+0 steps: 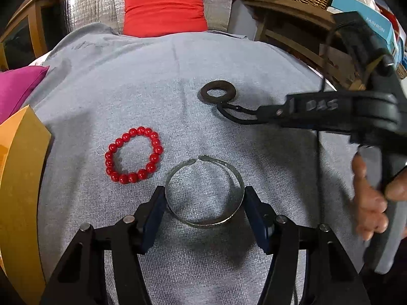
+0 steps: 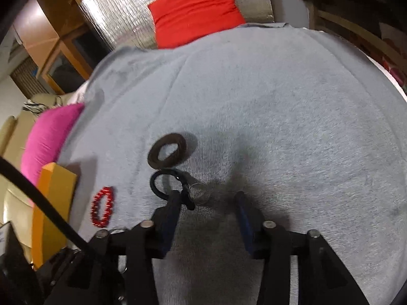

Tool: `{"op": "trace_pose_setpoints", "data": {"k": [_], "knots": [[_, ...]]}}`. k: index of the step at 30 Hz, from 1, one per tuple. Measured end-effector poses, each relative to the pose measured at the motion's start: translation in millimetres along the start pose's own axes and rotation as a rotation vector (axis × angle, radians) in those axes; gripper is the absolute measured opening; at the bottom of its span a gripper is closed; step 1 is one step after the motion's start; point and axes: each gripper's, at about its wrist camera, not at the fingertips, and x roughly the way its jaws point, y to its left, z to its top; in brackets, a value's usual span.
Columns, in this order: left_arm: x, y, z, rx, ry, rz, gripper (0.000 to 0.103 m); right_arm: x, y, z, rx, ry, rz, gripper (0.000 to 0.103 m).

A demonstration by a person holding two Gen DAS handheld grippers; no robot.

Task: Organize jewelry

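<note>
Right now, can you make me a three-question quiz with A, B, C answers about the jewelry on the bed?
1. Where is the silver bangle?
A. Between the left claw's fingers
B. In the wicker basket
C. On the red cushion

2. What colour is the bead bracelet?
A. Blue
B. Red
C. Green

3. How is the right claw?
A. Shut on the bead bracelet
B. Open above the grey cloth
C. Shut on the red cushion

Answers: 1 A, the bangle lies on the cloth with a finger at each side. 2 B, every bead is red. 3 B, its fingers stand apart with nothing pinched between them.
</note>
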Motion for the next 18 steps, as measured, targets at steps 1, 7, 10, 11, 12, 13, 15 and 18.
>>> {"op": "trace_pose_setpoints", "data": {"k": [1, 7, 10, 11, 12, 13, 15, 18], "knots": [[-0.3, -0.2, 0.4, 0.0, -0.001, -0.001, 0.063, 1.5, 1.4, -0.4, -0.003, -0.002, -0.006, 0.032], [-7.2, 4.1, 0.6, 0.0, -0.011, -0.002, 0.063, 2.8, 14.2, -0.4, -0.068, -0.039, -0.062, 0.009], [-15.7, 9.5, 0.8, -0.014, -0.029, 0.003, 0.063, -5.7, 16.1, -1.2, -0.083, -0.06, -0.05, 0.007], [-18.5, 10.9, 1.0, -0.018, -0.035, 0.006, 0.063, -9.3, 17.2, -1.6, -0.091, -0.069, -0.043, 0.007], [-20.7, 11.6, 1.0, -0.021, -0.04, 0.01, 0.063, -14.3, 17.7, -2.2, -0.101, -0.079, -0.036, 0.007], [-22.6, 12.4, 0.8, -0.023, -0.044, 0.014, 0.063, -19.3, 18.7, -2.7, -0.11, -0.089, -0.031, 0.007], [-25.7, 13.8, 0.5, -0.024, -0.05, 0.022, 0.063, -29.2, 18.1, -2.2, -0.118, -0.115, -0.02, 0.007], [-29.8, 12.5, -2.1, -0.017, -0.054, 0.028, 0.063, -46.0, 11.5, -3.6, -0.096, -0.145, 0.019, 0.007]]}}
